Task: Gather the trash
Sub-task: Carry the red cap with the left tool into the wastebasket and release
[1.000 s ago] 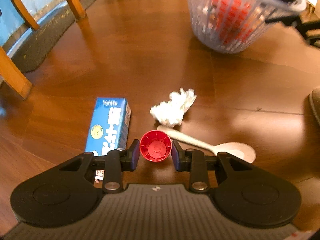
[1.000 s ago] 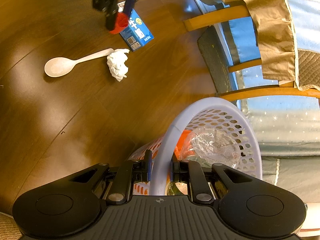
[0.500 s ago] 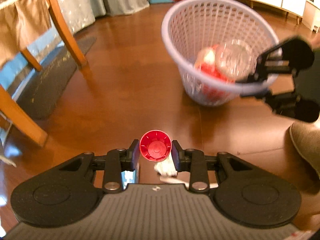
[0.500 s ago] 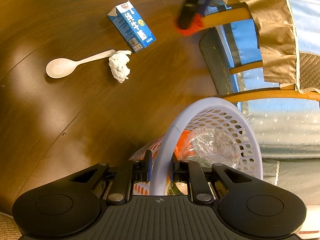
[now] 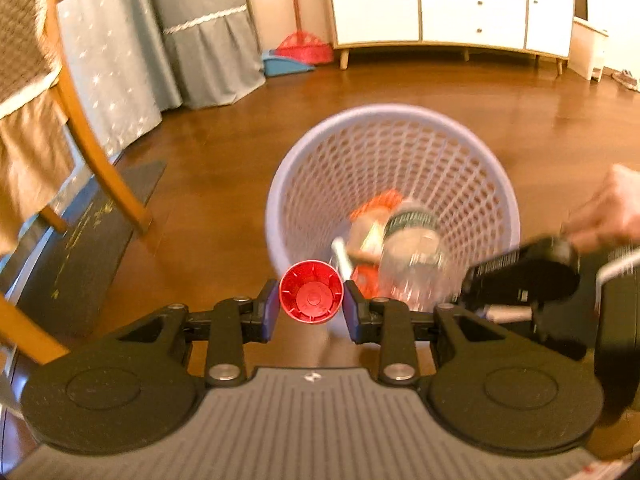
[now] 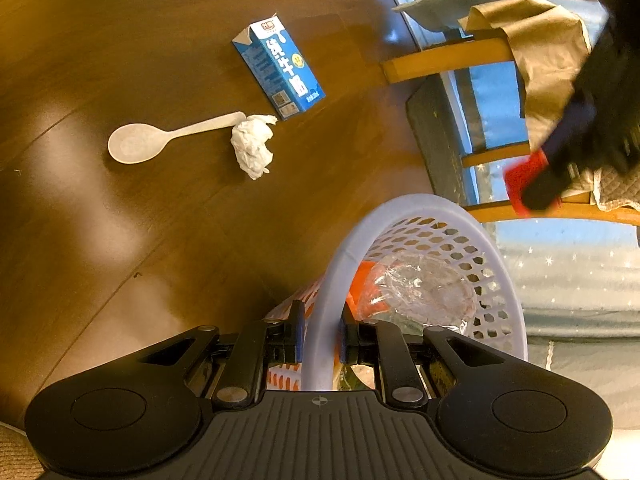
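1. Our left gripper pinches a red cap between its fingers, just short of the basket ahead.
2. Our right gripper clamps the basket's rim.
3. Beyond the right fingers, a carton, tissue and spoon lie on the floor.

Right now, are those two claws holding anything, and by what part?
Yes. The left claw grips a red cap by its sides. The right claw clamps the rim of the lavender basket, one finger inside, one outside.
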A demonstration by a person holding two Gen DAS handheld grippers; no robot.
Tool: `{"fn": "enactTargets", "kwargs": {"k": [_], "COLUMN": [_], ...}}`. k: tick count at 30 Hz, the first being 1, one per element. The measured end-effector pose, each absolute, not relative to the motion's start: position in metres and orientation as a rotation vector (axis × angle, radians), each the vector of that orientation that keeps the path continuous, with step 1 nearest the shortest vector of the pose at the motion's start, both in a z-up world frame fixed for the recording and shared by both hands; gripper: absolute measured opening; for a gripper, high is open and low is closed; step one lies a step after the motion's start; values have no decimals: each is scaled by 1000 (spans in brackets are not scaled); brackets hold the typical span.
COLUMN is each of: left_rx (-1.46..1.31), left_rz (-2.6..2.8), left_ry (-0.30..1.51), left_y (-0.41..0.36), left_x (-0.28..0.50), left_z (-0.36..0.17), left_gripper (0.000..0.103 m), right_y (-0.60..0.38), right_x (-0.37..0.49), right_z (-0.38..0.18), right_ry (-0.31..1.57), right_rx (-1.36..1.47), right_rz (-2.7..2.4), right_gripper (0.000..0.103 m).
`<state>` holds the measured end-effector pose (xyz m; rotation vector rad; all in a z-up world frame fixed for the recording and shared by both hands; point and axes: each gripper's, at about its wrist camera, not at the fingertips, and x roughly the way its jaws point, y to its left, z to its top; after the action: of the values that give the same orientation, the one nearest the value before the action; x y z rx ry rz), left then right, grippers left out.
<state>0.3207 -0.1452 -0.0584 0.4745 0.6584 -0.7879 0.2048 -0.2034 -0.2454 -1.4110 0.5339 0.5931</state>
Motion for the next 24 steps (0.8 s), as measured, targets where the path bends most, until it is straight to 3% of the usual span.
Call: {"fn": "enactTargets", "kwargs": {"k": [10, 12, 24], "left_rx": [427, 394, 414], "left_rz": [-829, -819, -729], "left_ry": [592, 569, 634], "left_y": [-180, -184, -148], "left_x": [334, 340, 347], "left_z": [-56, -58, -75], "left_gripper": [30, 64, 62], "right_y": [-204, -204, -203], "right_x": [203, 202, 202], "right_z": [-244, -243, -242], "right_ry": [532, 531, 528], "right_rx": [-1393, -1391, -1385], "right_rz": [597, 597, 594], "right_gripper": [12, 12, 12]}}
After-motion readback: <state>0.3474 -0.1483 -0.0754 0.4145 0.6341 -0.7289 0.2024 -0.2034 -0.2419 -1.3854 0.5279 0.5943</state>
